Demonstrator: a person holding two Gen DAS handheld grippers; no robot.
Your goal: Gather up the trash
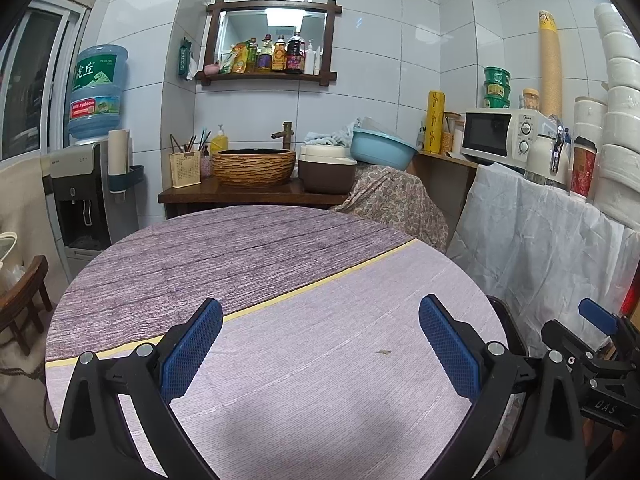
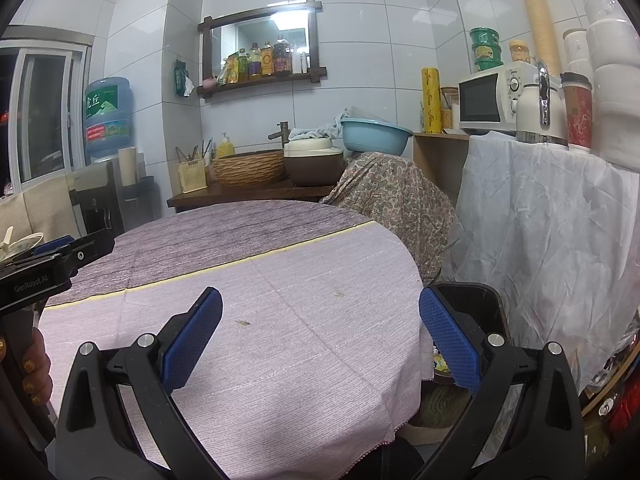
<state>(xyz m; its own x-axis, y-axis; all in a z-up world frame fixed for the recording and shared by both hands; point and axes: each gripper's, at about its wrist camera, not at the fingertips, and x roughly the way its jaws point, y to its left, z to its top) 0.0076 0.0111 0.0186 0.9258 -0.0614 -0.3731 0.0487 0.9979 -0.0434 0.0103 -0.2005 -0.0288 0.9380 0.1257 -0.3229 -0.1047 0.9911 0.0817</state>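
Observation:
A round table (image 1: 256,248) carries a purple and pale lilac cloth (image 2: 280,360). A small brown scrap (image 1: 385,352) lies on the pale half in the left wrist view. The right wrist view shows two such scraps, one (image 2: 243,323) near the left finger and a second (image 2: 339,293) farther back. My left gripper (image 1: 320,304) hovers open over the cloth, holding nothing. My right gripper (image 2: 322,294) is open too, over the table's right edge. A black bin (image 2: 480,296) stands beside the table under the right finger, with yellowish waste (image 2: 440,362) inside.
A white bowl with a spoon (image 2: 20,244) sits at the far left. Behind the table are a wooden counter with a basket-like basin (image 1: 254,168), a rice cooker (image 1: 326,172) and a water dispenser (image 1: 80,192). A sheet-draped stand (image 2: 552,232) on the right holds a microwave (image 2: 492,100).

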